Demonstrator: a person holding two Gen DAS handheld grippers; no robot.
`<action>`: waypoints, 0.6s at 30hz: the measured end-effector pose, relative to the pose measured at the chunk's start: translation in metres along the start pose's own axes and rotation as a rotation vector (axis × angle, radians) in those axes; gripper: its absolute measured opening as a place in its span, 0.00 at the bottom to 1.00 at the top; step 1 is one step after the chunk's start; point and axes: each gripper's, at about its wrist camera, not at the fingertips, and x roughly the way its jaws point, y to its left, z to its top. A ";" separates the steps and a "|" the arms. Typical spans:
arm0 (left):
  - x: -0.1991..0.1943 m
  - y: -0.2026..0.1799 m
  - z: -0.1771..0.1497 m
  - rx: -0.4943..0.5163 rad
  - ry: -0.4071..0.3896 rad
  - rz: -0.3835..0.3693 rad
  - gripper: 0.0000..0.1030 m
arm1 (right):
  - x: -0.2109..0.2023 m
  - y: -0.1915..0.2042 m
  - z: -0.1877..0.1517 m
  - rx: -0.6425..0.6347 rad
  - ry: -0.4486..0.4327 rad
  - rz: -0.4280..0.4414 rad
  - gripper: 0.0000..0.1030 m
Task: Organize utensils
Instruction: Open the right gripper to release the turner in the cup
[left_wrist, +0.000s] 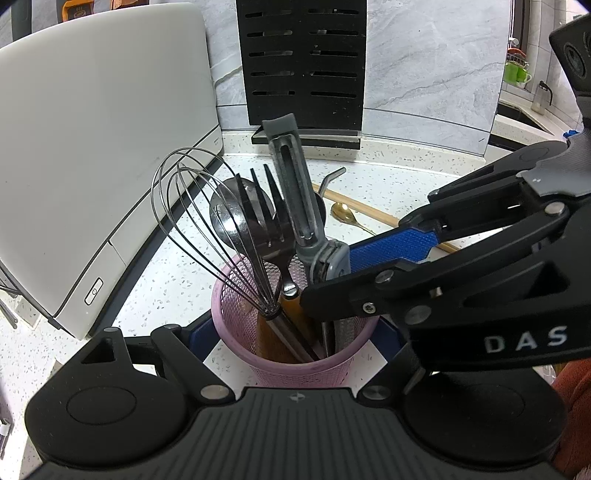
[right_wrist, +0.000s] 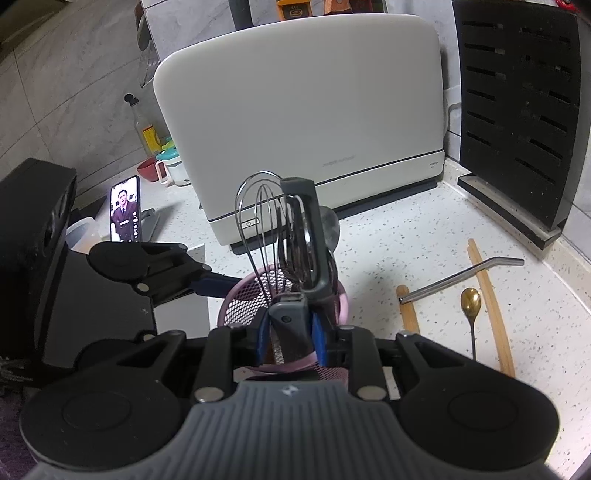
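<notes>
A pink mesh utensil cup (left_wrist: 295, 363) (right_wrist: 236, 301) stands on the speckled counter. It holds a wire whisk (left_wrist: 207, 225) (right_wrist: 258, 236), a black fork (left_wrist: 264, 214), a steel ladle (left_wrist: 229, 218) and wooden handles. My left gripper (left_wrist: 295, 343) is shut on the cup, one blue pad on each side. My right gripper (right_wrist: 290, 334) is shut on a grey peeler (left_wrist: 295, 192) (right_wrist: 306, 240), held upright over the cup with its handle end inside. On the counter lie a gold spoon (right_wrist: 471, 306) (left_wrist: 343, 214), wooden chopsticks (right_wrist: 491, 310) and a bent steel straw (right_wrist: 465, 275).
A white appliance (left_wrist: 99, 155) (right_wrist: 303, 122) stands at the back. A black knife block (left_wrist: 303, 66) (right_wrist: 517, 110) leans on the marble wall. A phone (right_wrist: 125, 210), a bottle and cups sit to the left in the right wrist view.
</notes>
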 end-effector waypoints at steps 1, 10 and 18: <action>0.000 0.000 0.000 0.000 0.000 0.000 0.95 | -0.002 0.000 0.000 0.004 -0.002 0.003 0.23; 0.000 0.000 0.000 -0.002 0.000 0.002 0.95 | -0.026 -0.005 0.008 0.021 -0.086 0.003 0.34; 0.000 -0.002 0.001 -0.005 0.003 0.002 0.95 | -0.054 -0.022 0.014 0.051 -0.200 -0.084 0.36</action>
